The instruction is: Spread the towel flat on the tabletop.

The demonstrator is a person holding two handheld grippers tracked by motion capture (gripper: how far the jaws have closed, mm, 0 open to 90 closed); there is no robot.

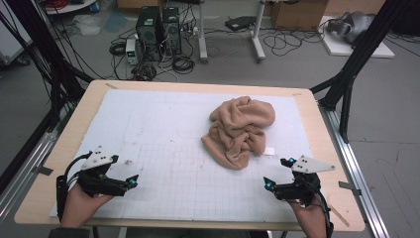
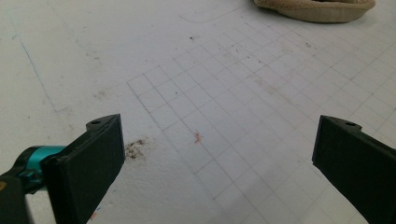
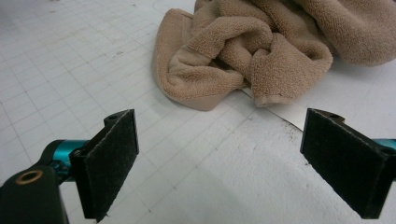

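Observation:
A crumpled tan towel [image 1: 239, 130] lies in a heap on the white gridded mat [image 1: 163, 148], right of centre. My right gripper [image 1: 278, 172] hovers near the mat's front right, open and empty, a short way in front of the towel [image 3: 252, 51]. Its two black pads [image 3: 112, 154] stand wide apart in the right gripper view. My left gripper [image 1: 125, 170] is at the front left, open with nothing between its jaws, far from the towel. In the left gripper view the towel's edge [image 2: 317, 9] shows at the top right.
A small white label [image 1: 269, 151] lies on the mat beside the towel's right edge. The wooden table [image 1: 322, 124] has black frame posts at both sides. Computers [image 1: 158, 32] and cables sit on the floor beyond.

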